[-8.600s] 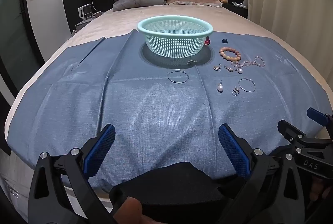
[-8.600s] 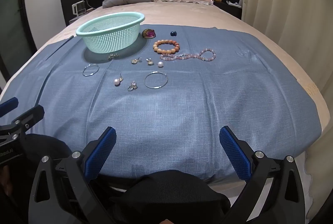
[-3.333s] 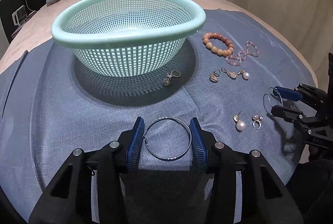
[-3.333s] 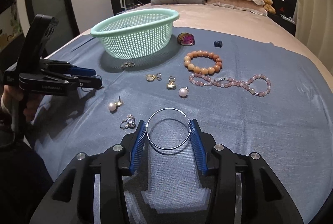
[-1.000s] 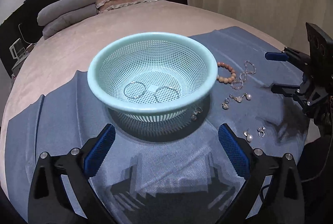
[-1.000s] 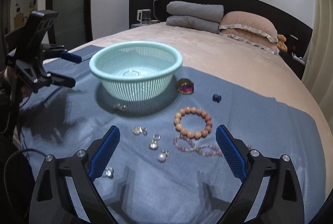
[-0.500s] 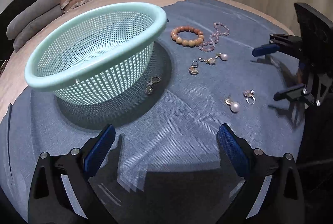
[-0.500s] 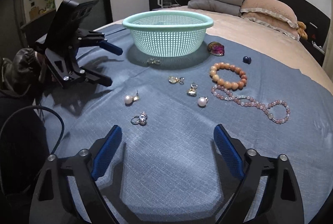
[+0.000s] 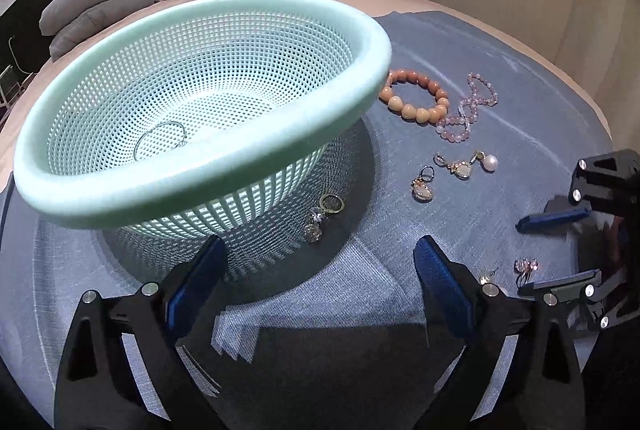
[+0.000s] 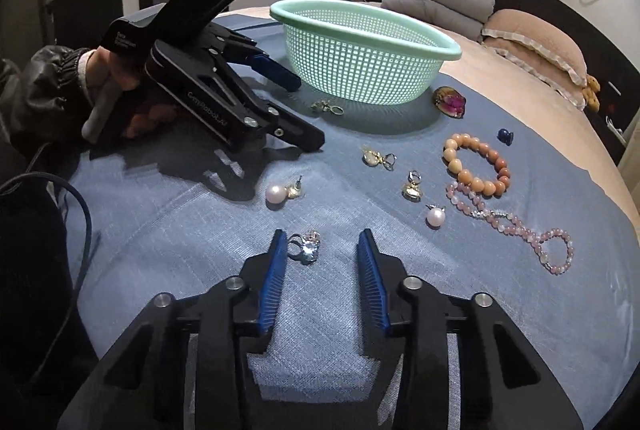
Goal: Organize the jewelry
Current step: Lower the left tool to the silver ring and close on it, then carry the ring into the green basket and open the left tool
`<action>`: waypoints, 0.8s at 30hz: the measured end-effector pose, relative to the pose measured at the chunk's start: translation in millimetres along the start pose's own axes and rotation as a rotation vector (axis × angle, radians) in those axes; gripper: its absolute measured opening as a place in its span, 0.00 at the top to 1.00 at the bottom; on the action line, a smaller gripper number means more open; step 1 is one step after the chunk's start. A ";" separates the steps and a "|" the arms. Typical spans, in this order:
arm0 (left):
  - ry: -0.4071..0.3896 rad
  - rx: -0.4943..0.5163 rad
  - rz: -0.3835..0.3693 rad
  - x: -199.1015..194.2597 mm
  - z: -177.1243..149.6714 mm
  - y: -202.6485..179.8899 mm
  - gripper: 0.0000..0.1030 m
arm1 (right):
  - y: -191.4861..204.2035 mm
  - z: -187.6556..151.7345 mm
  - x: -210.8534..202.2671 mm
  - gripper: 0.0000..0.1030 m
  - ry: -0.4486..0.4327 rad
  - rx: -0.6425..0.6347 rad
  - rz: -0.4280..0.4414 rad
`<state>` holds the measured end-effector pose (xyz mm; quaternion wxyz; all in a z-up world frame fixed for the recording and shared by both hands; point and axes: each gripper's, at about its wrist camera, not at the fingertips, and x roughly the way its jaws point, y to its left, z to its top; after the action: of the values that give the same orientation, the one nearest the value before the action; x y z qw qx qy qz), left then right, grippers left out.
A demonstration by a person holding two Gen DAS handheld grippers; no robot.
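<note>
Jewelry sorting barely begun: thin silver hoops (image 9: 160, 140) lie in the mint-green plastic mesh basket (image 9: 208, 154), beaded bracelets and earrings remain on the bed; both claws, left claw (image 9: 316, 282) and right claw (image 10: 322, 258), open and empty.

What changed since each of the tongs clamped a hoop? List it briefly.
Both hoops were let go and now lie in the basket. The left tongs opened and sit low by the ring pair. The right tongs opened and are narrowing beside the crystal ring. Bracelets and earrings unmoved.
</note>
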<state>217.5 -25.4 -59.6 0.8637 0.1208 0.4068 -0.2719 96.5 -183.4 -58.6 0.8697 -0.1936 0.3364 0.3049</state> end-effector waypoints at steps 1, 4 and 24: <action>-0.002 -0.008 0.003 0.8 0.7 -0.1 0.14 | 4.6 0.7 0.8 0.83 0.004 -0.017 0.006; -0.006 -0.029 0.017 2.1 3.7 1.6 0.28 | 13.6 1.3 1.1 0.88 0.006 -0.048 -0.020; 0.014 -0.163 -0.010 -41.6 -14.1 3.6 0.90 | -24.7 -12.5 -41.8 0.91 -0.041 0.195 -0.028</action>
<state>188.9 -0.9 -36.7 0.8666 0.0500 0.4340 -0.2413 82.4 -225.1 -34.7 0.8952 -0.1063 0.3442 0.2625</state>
